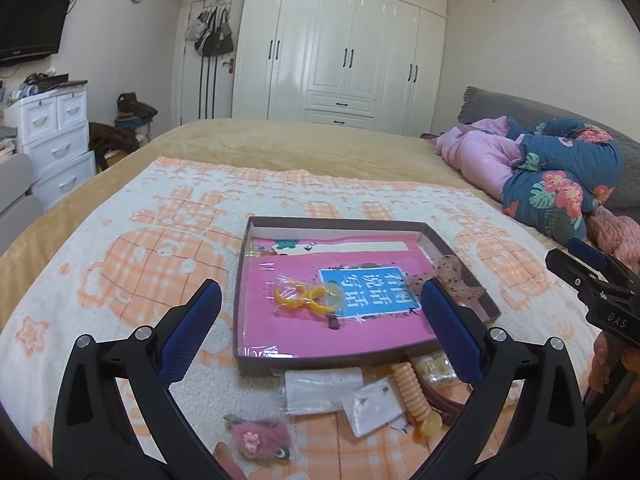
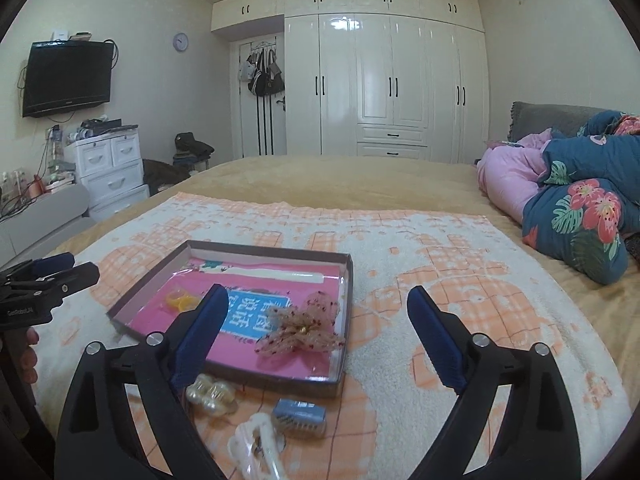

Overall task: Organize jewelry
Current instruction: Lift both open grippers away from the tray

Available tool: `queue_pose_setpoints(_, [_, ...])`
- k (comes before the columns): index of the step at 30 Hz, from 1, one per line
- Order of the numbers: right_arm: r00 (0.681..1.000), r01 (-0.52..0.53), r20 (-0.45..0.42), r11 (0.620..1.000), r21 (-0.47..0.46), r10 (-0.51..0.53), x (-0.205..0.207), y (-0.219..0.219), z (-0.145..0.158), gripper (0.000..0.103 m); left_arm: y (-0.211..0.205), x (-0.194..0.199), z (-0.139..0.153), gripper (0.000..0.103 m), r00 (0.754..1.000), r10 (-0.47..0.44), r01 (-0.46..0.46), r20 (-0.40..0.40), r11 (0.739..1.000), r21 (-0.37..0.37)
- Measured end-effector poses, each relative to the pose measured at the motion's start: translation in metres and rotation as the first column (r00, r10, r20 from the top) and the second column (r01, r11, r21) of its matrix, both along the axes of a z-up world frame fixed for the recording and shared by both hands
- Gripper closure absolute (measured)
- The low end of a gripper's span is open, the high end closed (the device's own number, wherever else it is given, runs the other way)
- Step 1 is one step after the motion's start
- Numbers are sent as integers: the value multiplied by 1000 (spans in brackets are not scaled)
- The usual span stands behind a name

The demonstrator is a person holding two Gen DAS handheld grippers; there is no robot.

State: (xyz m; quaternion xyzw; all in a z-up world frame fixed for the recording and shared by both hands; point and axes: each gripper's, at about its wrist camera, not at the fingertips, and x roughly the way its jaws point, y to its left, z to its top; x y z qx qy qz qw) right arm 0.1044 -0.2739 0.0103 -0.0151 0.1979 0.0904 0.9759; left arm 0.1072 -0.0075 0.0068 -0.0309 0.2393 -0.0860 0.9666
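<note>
Your flat brown cardboard tray [image 1: 362, 356] with the pink lining sits in the middle of the orange and white checked blanket [image 1: 120, 264] on the bed. Inside it you have two things: a clear bag of yellow plastic rings [image 1: 306, 296] near its left side, and one sheer pink spotted bow [image 2: 302, 330] by its right wall.

Still out on the blanket, along the tray's near edge, lie one ribbed orange hair clip [image 1: 412, 394], one white earring card [image 1: 374, 406], one fluffy pink hair clip [image 1: 260, 438], one bunch of cream pearl beads [image 2: 212, 394], one small blue comb [image 2: 299, 416] and one clear claw clip [image 2: 256, 440].

Your left gripper [image 1: 318, 334] and your right gripper [image 2: 316, 334] both stand wide apart, with nothing squeezed between the blue pads
</note>
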Motion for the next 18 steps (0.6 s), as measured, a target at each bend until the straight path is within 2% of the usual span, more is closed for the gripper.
queue_pose_setpoints(9, [1000,13,23,1000,3,-13,-29,-1,-2,12,-12,-25,-5,12,999,-47,46,27,999,22])
queue_pose_setpoints(18, [999,7,35,1000,-12,-7,-53,0,-9,10,-12,-48,-6,11,995,-70,69,73,998,9])
